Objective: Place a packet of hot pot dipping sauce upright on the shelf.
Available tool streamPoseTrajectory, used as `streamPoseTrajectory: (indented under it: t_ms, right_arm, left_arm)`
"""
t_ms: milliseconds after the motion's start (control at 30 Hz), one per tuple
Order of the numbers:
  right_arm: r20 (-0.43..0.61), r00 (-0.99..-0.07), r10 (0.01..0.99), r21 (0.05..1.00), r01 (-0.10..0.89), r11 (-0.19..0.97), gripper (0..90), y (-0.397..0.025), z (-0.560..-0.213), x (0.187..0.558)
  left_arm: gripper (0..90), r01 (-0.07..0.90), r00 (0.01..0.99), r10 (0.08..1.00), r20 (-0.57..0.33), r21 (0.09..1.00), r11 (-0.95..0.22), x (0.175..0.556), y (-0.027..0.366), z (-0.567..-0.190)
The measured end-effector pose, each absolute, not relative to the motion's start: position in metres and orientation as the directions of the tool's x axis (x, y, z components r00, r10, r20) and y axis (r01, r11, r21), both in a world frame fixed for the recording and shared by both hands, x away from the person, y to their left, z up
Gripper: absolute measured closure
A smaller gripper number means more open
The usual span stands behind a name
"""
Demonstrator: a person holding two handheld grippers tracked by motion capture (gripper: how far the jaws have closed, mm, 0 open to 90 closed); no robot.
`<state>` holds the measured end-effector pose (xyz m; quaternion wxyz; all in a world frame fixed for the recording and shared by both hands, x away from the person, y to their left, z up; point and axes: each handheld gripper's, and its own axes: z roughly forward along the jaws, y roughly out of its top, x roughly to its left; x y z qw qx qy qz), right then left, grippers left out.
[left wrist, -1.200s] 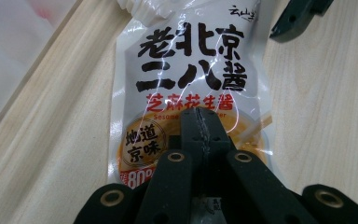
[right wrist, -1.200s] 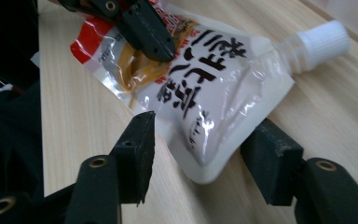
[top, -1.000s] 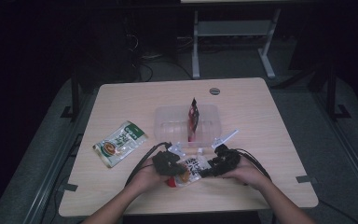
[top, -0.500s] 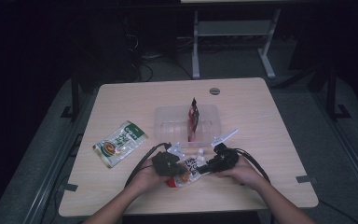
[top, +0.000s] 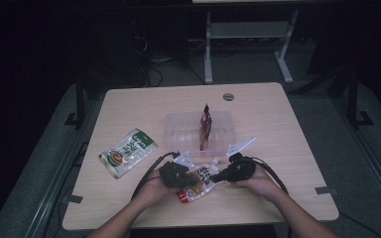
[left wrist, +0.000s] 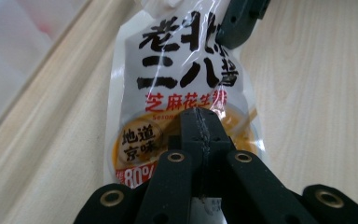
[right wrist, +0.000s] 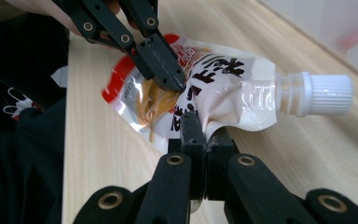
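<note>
A white spouted sauce pouch (top: 200, 181) with black and red print lies low over the table's front middle, held from both sides. My left gripper (top: 192, 180) is shut on its orange printed lower part (left wrist: 140, 140), jaws pressed together (left wrist: 199, 122). My right gripper (top: 214, 177) is shut on the pouch's crumpled side edge (right wrist: 223, 93), just below the neck. The white screw cap (right wrist: 327, 94) points away to the right in the right gripper view, where the left gripper (right wrist: 168, 74) pinches the pouch from the far side.
Behind the hands, a clear plastic tray (top: 178, 131) holds an upright red packet (top: 206, 127). To the left on the wooden table (top: 287, 134) lies a green snack bag (top: 127, 151). A grey cable grommet (top: 228, 96) sits near the far edge.
Both grippers keep their hold on the pouch. The right hand has shifted slightly toward the tray; the pouch has barely moved.
</note>
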<state>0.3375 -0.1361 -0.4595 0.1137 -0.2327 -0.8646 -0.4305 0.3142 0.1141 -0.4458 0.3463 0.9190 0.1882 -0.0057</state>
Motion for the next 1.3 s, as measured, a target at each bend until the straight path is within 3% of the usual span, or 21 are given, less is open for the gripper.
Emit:
streamPoseTrajectory:
  t_ms: [467,900,1300]
  right_arm:
    - [0.381,-0.891,0.246,0.784,0.452,0.426,89.3,-0.149,-0.431,0.329]
    - [0.365,-0.921,0.138,0.833,0.389,0.394,89.3,-0.137,-0.413,0.32]
    - [0.348,-0.934,0.078,0.859,0.351,0.373,89.2,-0.132,-0.407,0.319]
  left_arm:
    - [89.9,0.371,0.913,0.387,-0.133,0.665,-0.648,0.311,0.151,-0.428]
    - [89.8,0.379,0.908,0.395,-0.139,0.675,-0.633,0.314,0.141,-0.437]
    - [89.8,0.353,0.926,0.343,-0.16,0.69,-0.632,0.316,0.114,-0.442]
